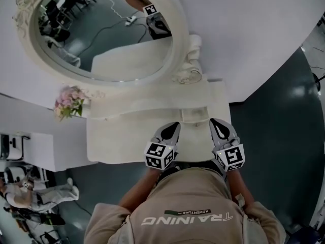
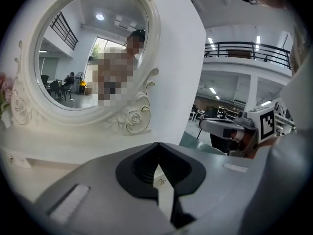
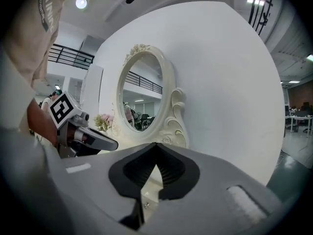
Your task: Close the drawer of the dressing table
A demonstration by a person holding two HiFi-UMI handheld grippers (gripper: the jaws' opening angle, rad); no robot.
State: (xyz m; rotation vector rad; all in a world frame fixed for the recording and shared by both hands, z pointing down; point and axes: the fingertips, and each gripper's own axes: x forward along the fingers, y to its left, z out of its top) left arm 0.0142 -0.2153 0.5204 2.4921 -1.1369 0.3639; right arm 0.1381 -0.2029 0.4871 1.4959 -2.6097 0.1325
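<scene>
Dressing table (image 1: 117, 141), cream-white, stands against a white wall (image 1: 254, 34) directly in front of the person (image 1: 188, 207). Oval mirror (image 1: 101, 29) in a carved frame rises from its back, left of centre in the head view. Pink flowers (image 1: 68, 101) sit at the table's back left corner, just beside the lower edge of the mirror frame. Drawer: cannot be told apart from the rest of the table in any view, so its position, in or out, is not readable; the table's front edge lies under the two grippers. Left gripper (image 1: 174, 125) is held over the front part of the tabletop, tips pointing toward the mirror. Its own view shows the jaws brought together at the tips, with nothing between them and only pale tabletop visible through the hollow behind the tips. Right gripper (image 1: 216, 121) is held level with it, just beside, the two apart and not touching. Its jaws are likewise brought together at the tips, holding nothing. Neither gripper can be seen touching the table.
</scene>
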